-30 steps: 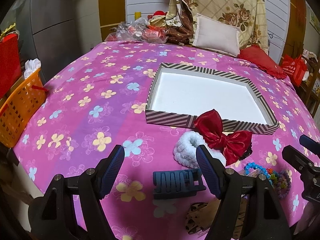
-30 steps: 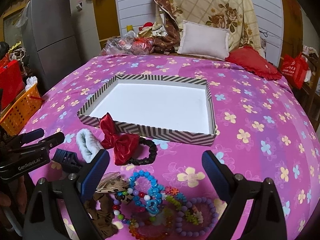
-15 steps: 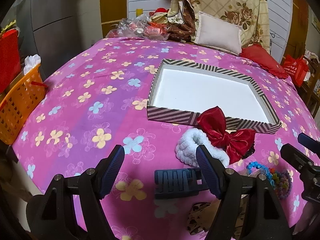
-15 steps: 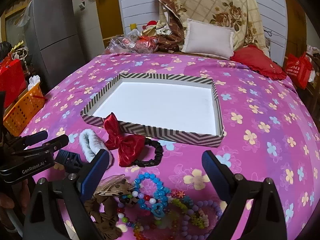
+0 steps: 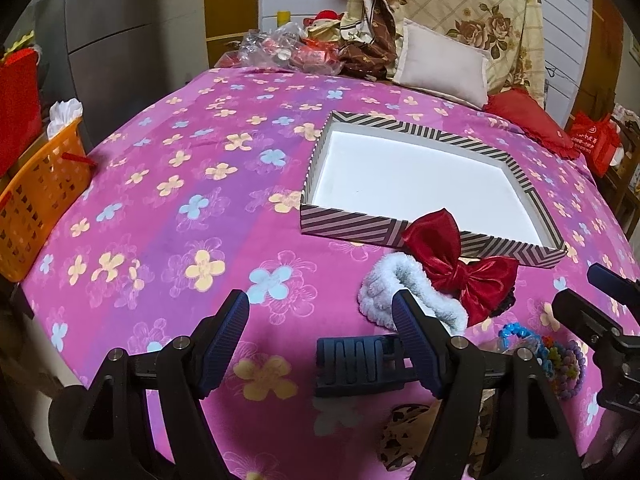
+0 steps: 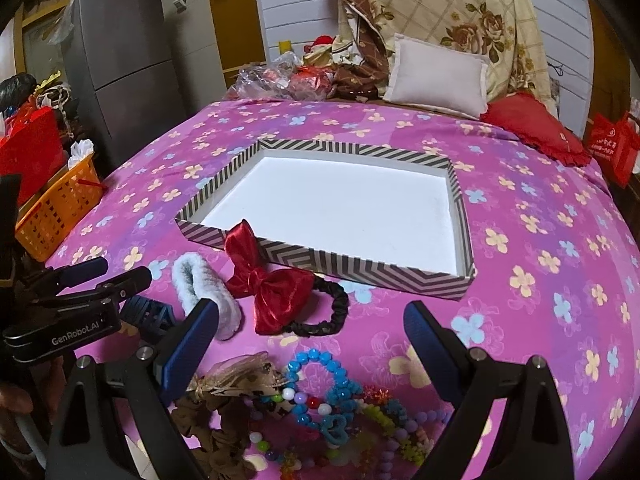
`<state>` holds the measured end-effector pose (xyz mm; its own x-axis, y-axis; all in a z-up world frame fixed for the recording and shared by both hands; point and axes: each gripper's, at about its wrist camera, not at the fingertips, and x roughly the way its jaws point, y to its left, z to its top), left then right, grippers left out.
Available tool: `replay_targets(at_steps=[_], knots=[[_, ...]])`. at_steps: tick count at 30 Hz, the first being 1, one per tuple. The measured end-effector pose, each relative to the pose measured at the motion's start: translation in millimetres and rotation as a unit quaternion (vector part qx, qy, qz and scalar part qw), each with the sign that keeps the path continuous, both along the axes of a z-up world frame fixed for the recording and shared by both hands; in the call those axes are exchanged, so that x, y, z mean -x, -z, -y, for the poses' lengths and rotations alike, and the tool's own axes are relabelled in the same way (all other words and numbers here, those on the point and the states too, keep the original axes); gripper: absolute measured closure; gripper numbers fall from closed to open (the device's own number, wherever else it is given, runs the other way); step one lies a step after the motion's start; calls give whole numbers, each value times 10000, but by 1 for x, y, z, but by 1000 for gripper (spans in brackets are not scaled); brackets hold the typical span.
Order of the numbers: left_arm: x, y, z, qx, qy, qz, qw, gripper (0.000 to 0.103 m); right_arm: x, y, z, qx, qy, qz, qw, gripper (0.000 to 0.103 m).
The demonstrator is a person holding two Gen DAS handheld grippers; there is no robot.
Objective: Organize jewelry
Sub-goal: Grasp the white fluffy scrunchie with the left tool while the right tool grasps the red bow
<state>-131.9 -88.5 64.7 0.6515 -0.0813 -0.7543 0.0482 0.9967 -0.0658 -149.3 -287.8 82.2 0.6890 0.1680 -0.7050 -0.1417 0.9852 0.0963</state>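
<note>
A striped box (image 5: 344, 228) (image 6: 360, 266) with a white empty floor lies on the pink floral bedspread. In front of it lie a red bow on a black scrunchie (image 5: 460, 268) (image 6: 276, 280), a white fluffy scrunchie (image 5: 384, 292) (image 6: 204, 292), a dark blue claw clip (image 5: 360, 360) (image 6: 146, 314), a leopard bow (image 6: 240, 380) and a heap of bead bracelets (image 6: 328, 400) (image 5: 556, 356). My left gripper (image 5: 320, 340) (image 6: 110, 276) is open, just above the claw clip. My right gripper (image 6: 312, 344) (image 5: 592, 296) is open above the bracelets.
An orange basket (image 5: 36, 200) (image 6: 56, 204) stands off the bed's left edge. Pillows (image 6: 436, 76) and a clutter of bags (image 5: 288, 48) lie at the bed's far end. A grey fridge (image 6: 120, 60) stands at the back left.
Both grippers have edged slightly back and lower, staying open. The objects on the bed have not moved.
</note>
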Motion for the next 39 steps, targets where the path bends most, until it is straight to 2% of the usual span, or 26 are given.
replay_targets(at_steps=[8,15,19,26,28,29,31,32,33,34,36,39], knots=[[-3,-1,-3,168,53,-111,9998,37,-17,6,-7,88,-185,-33,9998,7],[-17,1,-6,704,78,-444,9965,37,-38,18,-19,143,-635,-265,9975,25],[-32,5,-7,1024,134,-742,9919,37,-46,25,-24,232,-798,-330,9960,27],[-47,17,13,918,559,-1147,9876,37,-55,39,-26,249,-912,-507,9942,29],[-48,20,18,830,626,-1157,9878,43,-58,43,-26,233,-961,-555,9935,34],[-49,20,19,803,658,-1163,9878,52,-59,44,-25,206,-987,-581,9932,37],[-52,21,22,842,794,-1176,9863,61,-62,49,-24,156,-1024,-650,9925,52],[-52,22,22,880,832,-1171,9857,71,-65,51,-24,118,-1038,-699,9921,57],[-54,22,23,928,883,-1166,9849,79,-67,55,-23,60,-1055,-753,9915,66],[-55,22,24,947,918,-1155,9845,83,-69,58,-23,-21,-1093,-806,9907,74],[-56,20,27,844,969,-1053,9861,95,-70,61,-25,-91,-1177,-808,9897,85],[-57,17,28,688,987,-951,9882,101,-66,58,-29,-61,-1238,-678,9900,91]])
